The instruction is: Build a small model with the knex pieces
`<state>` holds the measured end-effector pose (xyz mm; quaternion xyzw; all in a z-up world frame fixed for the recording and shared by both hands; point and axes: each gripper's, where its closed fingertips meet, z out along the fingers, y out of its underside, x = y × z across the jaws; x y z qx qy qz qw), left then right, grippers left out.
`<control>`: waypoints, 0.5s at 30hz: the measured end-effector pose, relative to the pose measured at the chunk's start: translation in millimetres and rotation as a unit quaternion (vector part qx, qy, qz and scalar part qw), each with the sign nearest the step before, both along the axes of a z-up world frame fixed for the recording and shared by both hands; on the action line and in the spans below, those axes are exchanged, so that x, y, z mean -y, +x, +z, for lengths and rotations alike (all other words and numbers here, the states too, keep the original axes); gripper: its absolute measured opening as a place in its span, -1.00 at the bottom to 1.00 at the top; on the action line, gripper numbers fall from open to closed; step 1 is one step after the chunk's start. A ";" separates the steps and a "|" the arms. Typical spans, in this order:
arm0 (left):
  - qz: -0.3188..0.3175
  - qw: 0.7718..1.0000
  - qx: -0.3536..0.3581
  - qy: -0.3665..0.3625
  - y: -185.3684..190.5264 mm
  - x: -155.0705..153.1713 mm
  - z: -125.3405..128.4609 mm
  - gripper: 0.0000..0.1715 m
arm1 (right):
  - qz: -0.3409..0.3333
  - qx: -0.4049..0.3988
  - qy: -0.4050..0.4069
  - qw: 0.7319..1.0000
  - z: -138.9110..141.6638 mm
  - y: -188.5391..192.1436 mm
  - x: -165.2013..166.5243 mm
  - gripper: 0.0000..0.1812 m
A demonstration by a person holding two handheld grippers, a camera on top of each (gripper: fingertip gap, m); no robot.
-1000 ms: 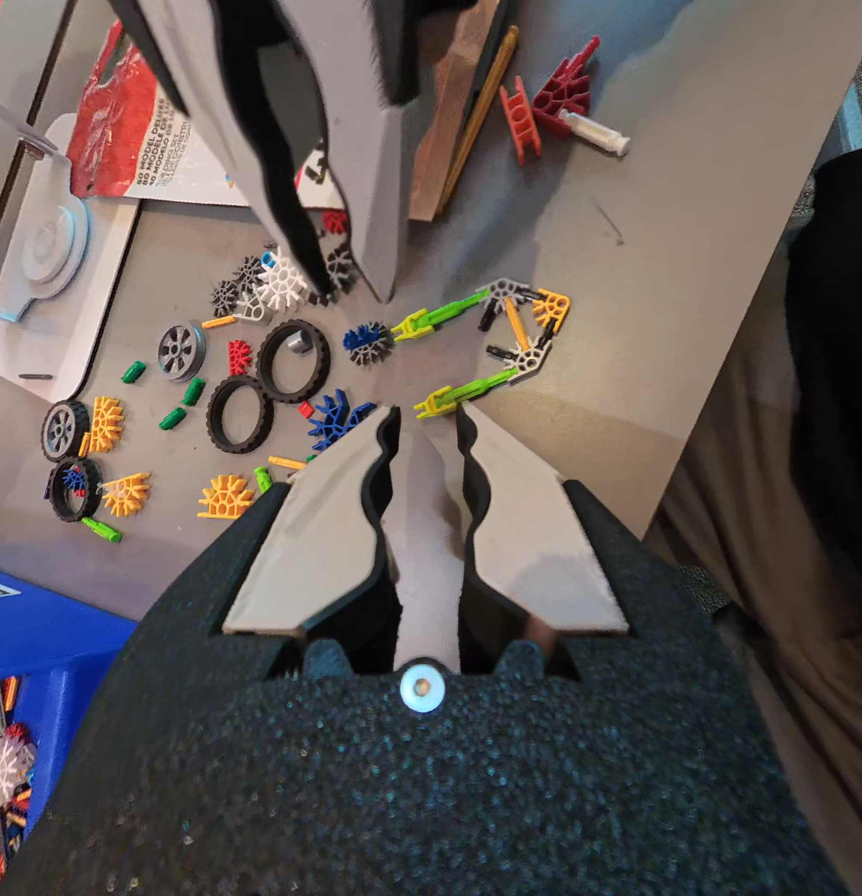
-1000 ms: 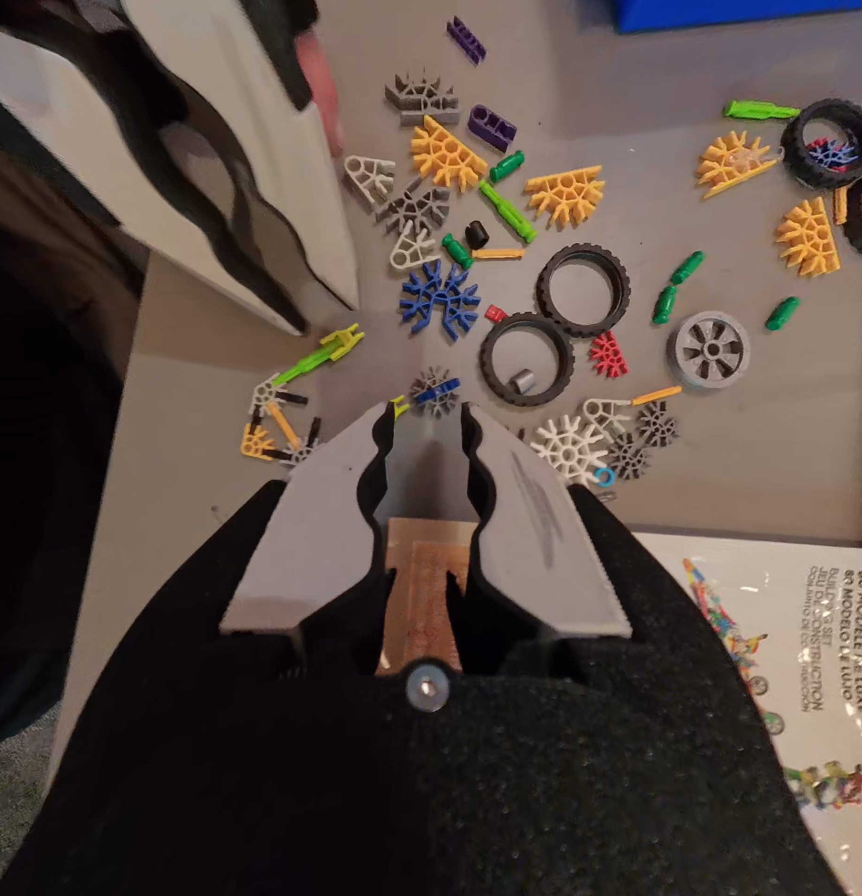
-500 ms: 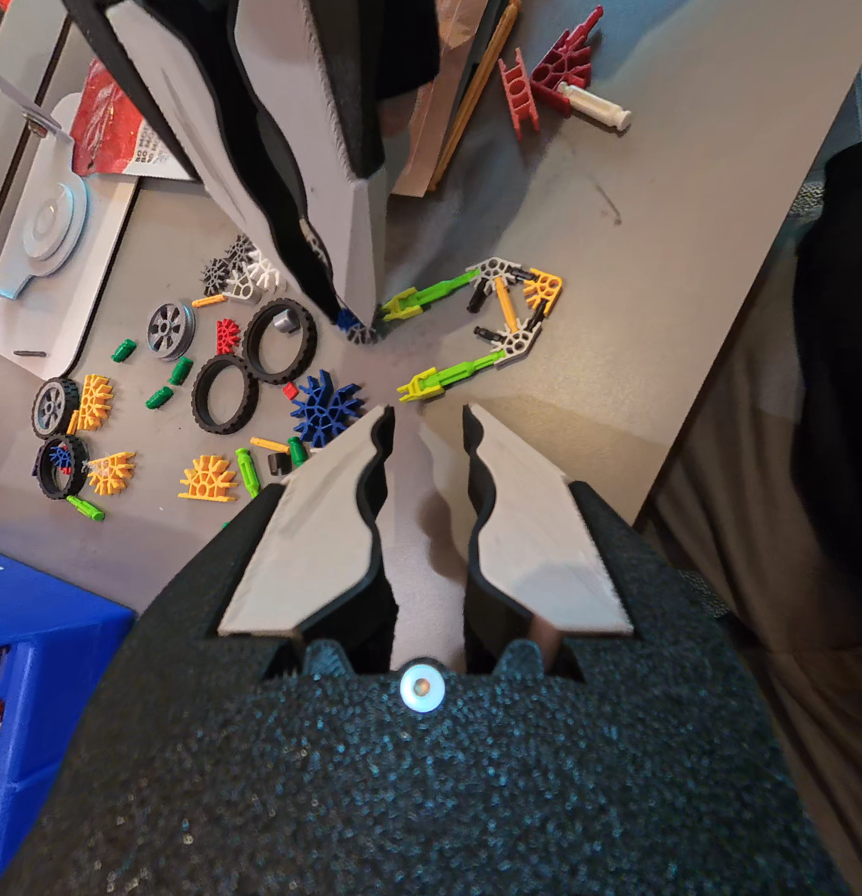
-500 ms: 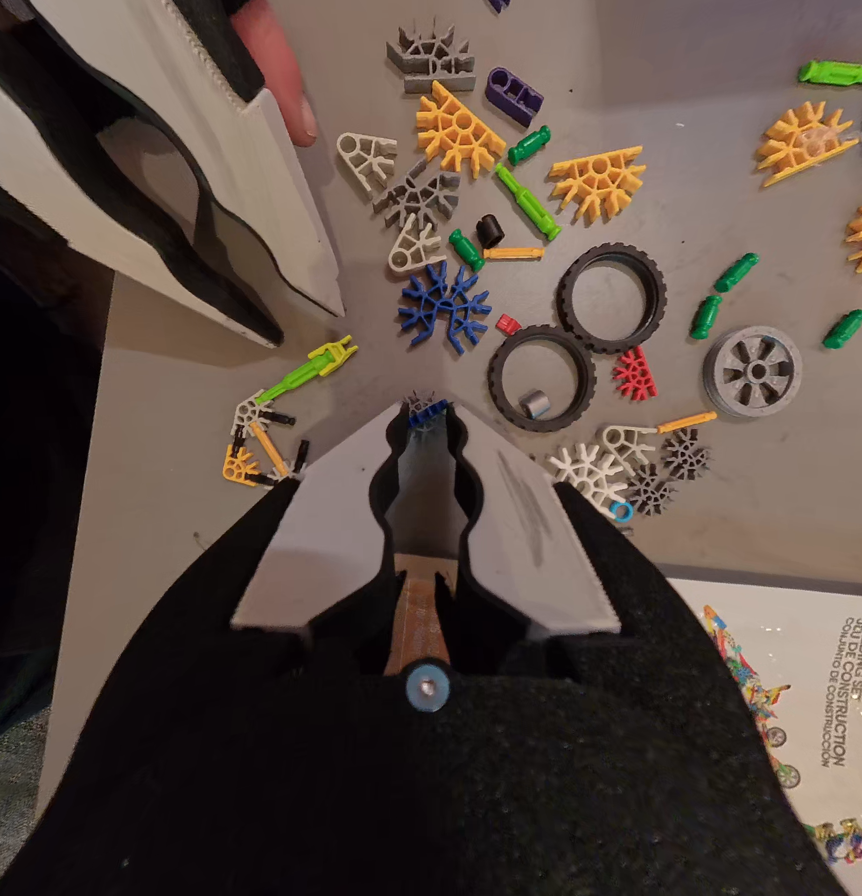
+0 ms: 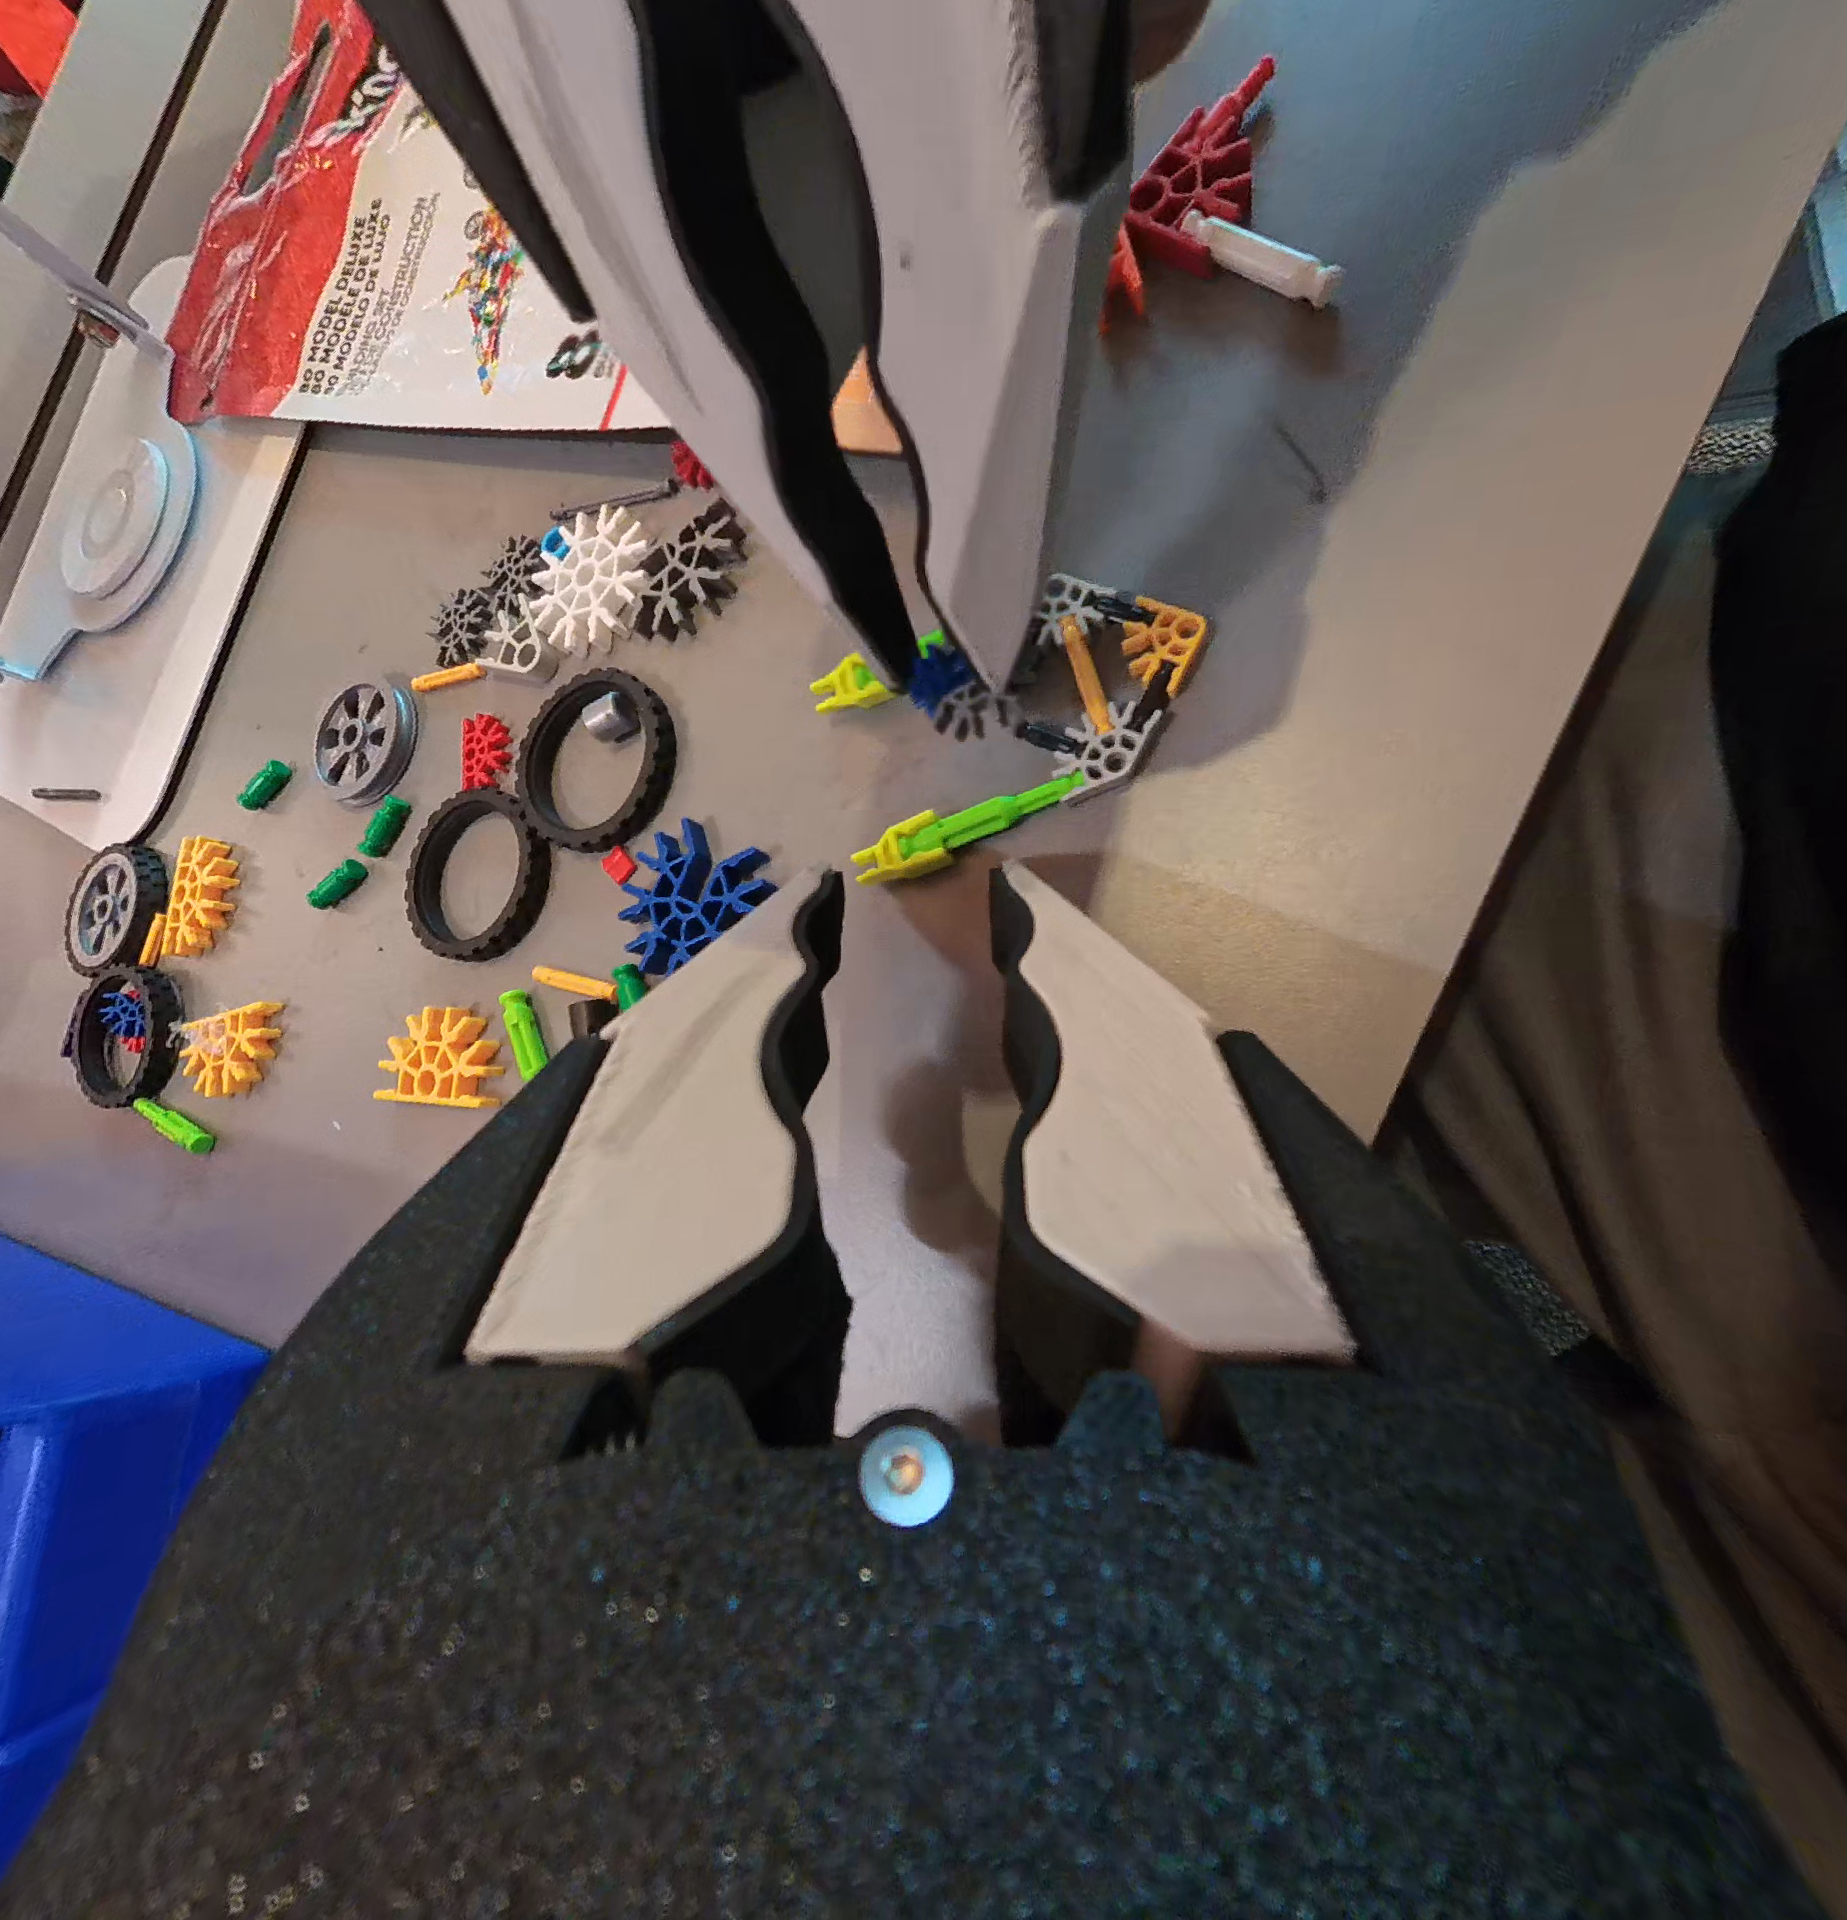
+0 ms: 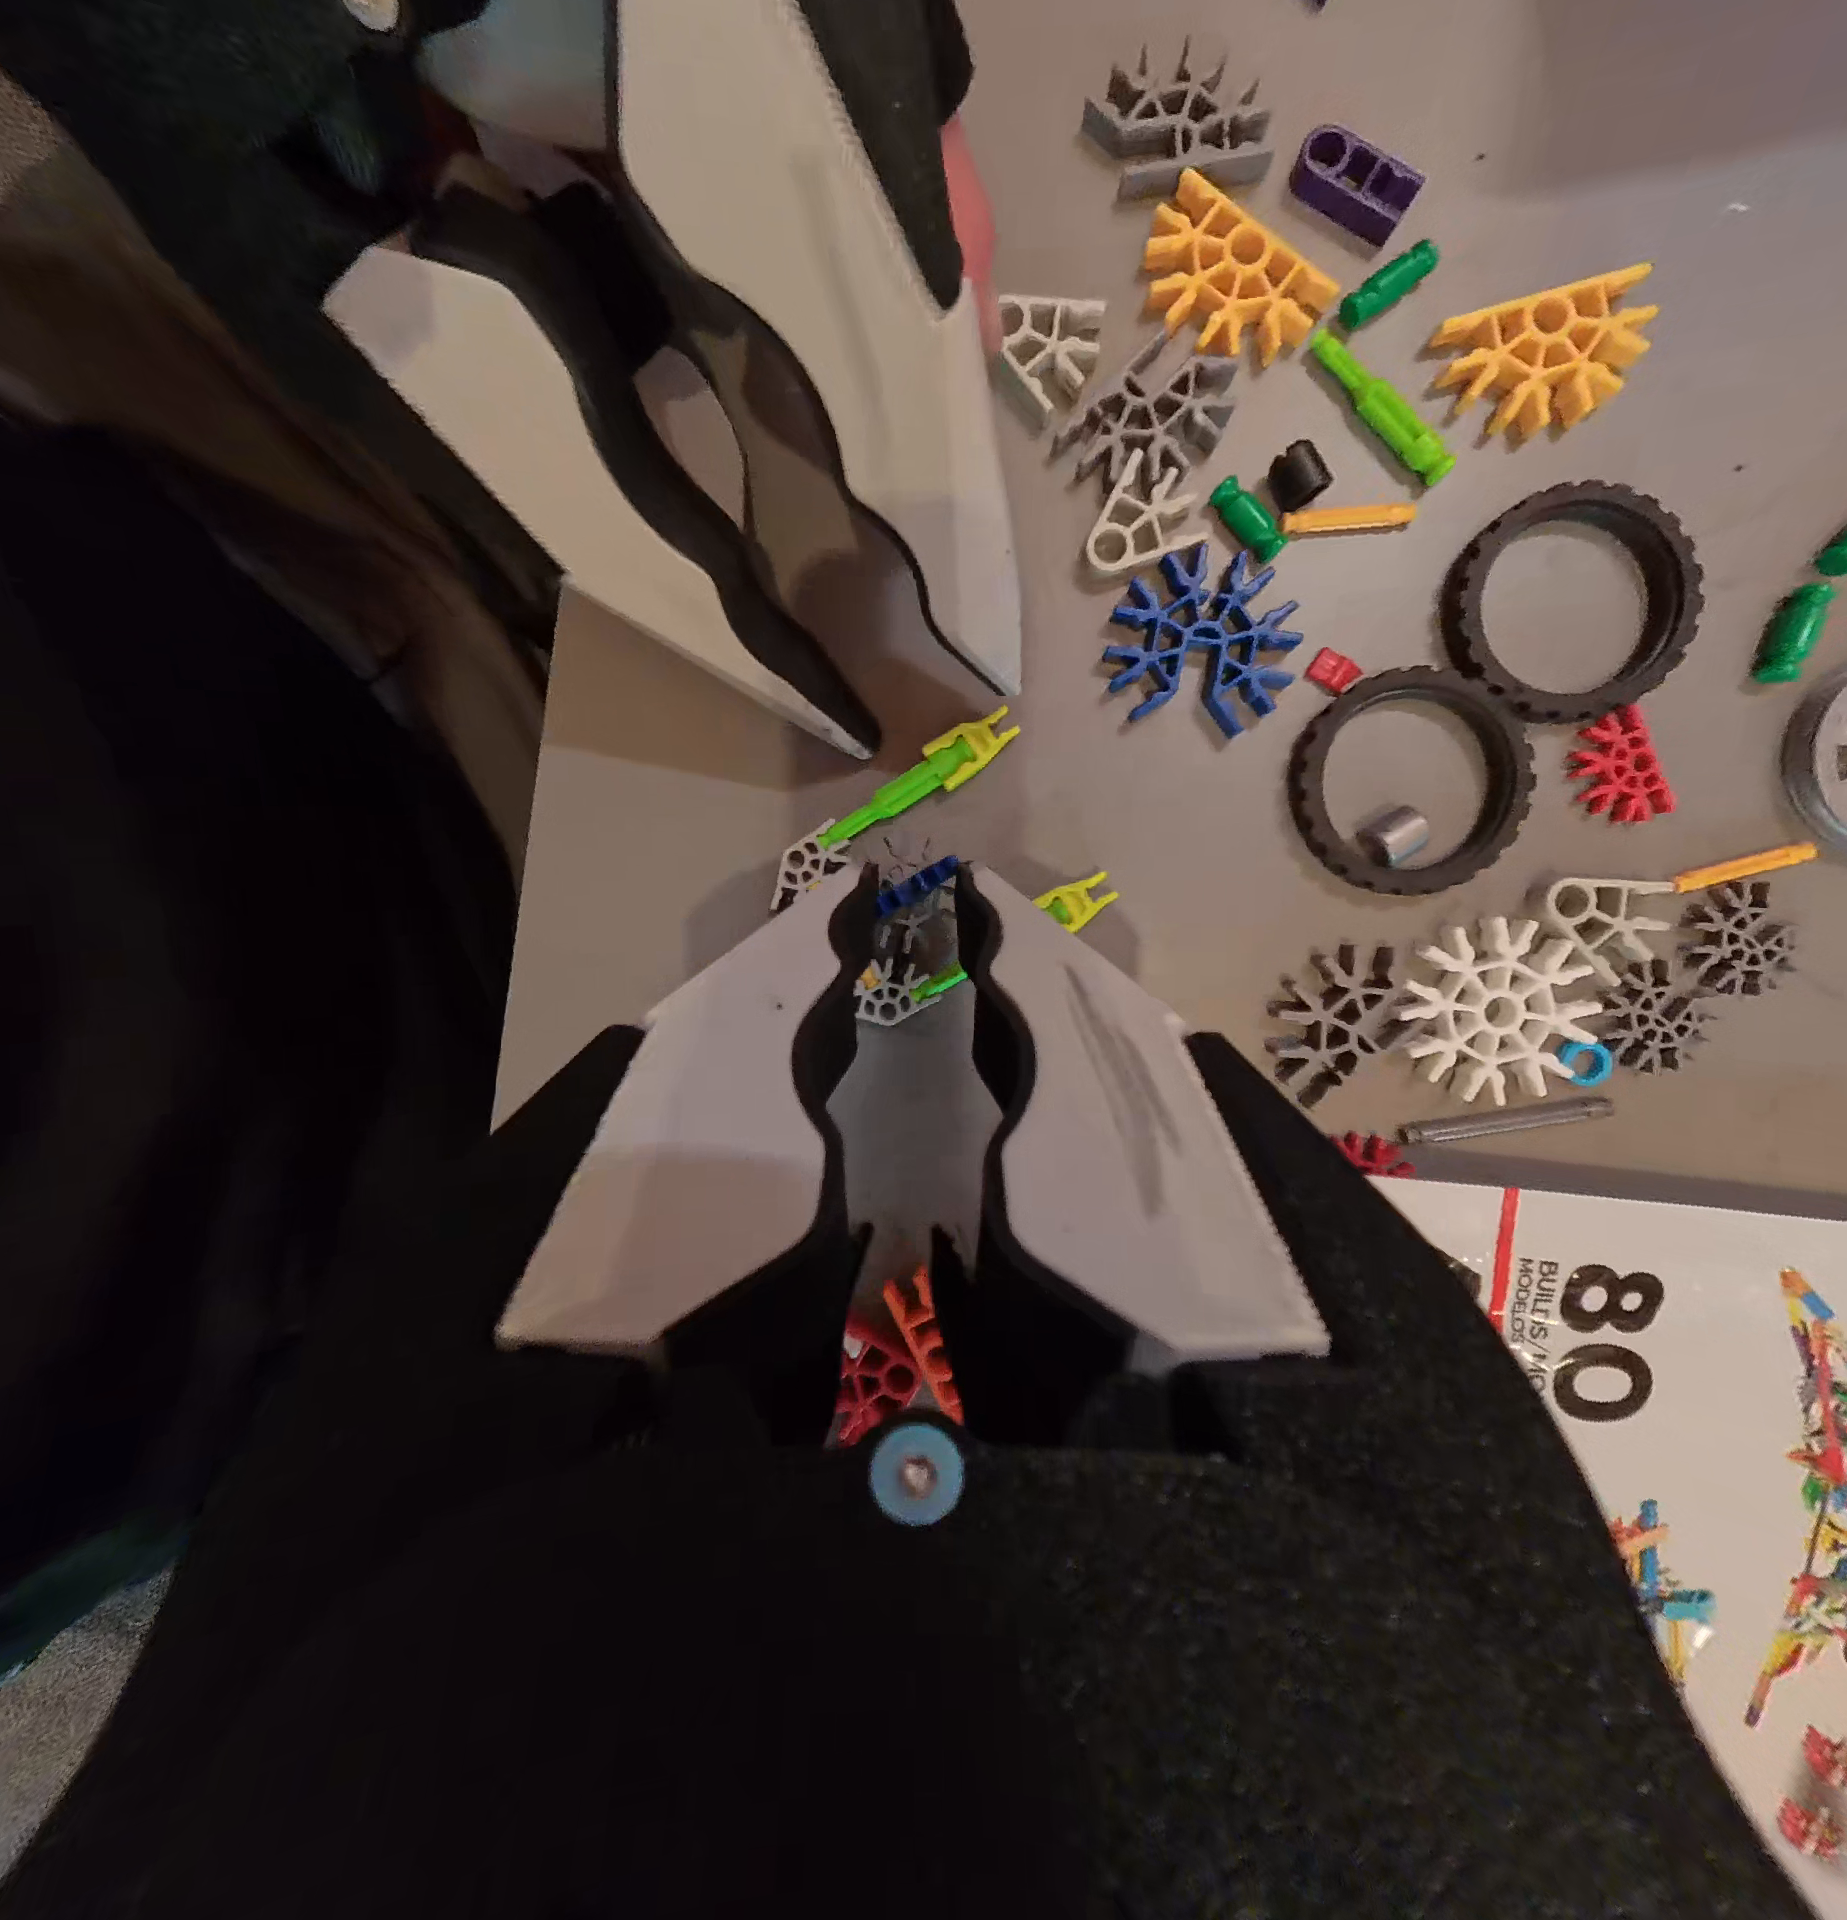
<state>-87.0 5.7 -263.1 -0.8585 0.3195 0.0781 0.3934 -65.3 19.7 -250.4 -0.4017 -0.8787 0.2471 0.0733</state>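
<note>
My right gripper [image 6: 916, 881] is shut on a small blue-and-grey round connector [image 6: 914, 896]. In the left wrist view it [image 5: 955, 681] comes down from the top and holds that connector [image 5: 950, 701] just over a small assembly [image 5: 1106, 686] of grey and orange connectors, yellow and black rods and two green rods. The connector covers the upper green rod, whose yellow clip [image 5: 846, 686] sticks out. My left gripper [image 5: 917, 881] is open and empty, its tips just short of the lower green rod [image 5: 960, 826]. It shows at the upper left of the right wrist view [image 6: 934, 717].
Loose parts lie left of the assembly: a blue snowflake connector [image 5: 695, 904], two black tyres [image 5: 597, 758], wheels, orange and white connectors [image 5: 592, 577]. A booklet [image 5: 379, 260] lies at the back, a blue bin [image 5: 67, 1455] at lower left. The table edge [image 5: 1521, 935] runs close on the right. The grippers are tip to tip, or close to it.
My right gripper came down on the blue-and-grey connector, shut on it and carried it right, over the assembly's upper green rod. My left gripper has stayed open near the lower green rod.
</note>
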 end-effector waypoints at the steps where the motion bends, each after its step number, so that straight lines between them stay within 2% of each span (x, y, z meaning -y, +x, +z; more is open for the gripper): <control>1: -0.001 1.000 0.001 0.000 0.5 0.4 -0.2 -0.70 | -0.005 0.001 0.002 1.000 -1.6 -1.3 -0.6 -0.85; 7: -0.001 1.000 0.002 0.004 1.2 1.8 -0.5 -0.72 | -0.021 0.017 0.016 1.000 -12.5 -2.9 0.3 -0.84; 9: 0.000 1.000 0.003 0.005 1.4 1.7 -0.2 -0.71 | -0.022 0.019 0.024 0.999 -13.9 -1.4 -1.3 -0.79; 15: -0.001 1.000 0.003 0.009 2.6 3.5 2.5 -0.69 | -0.033 -0.009 -0.021 0.999 10.1 -1.9 -13.0 -0.78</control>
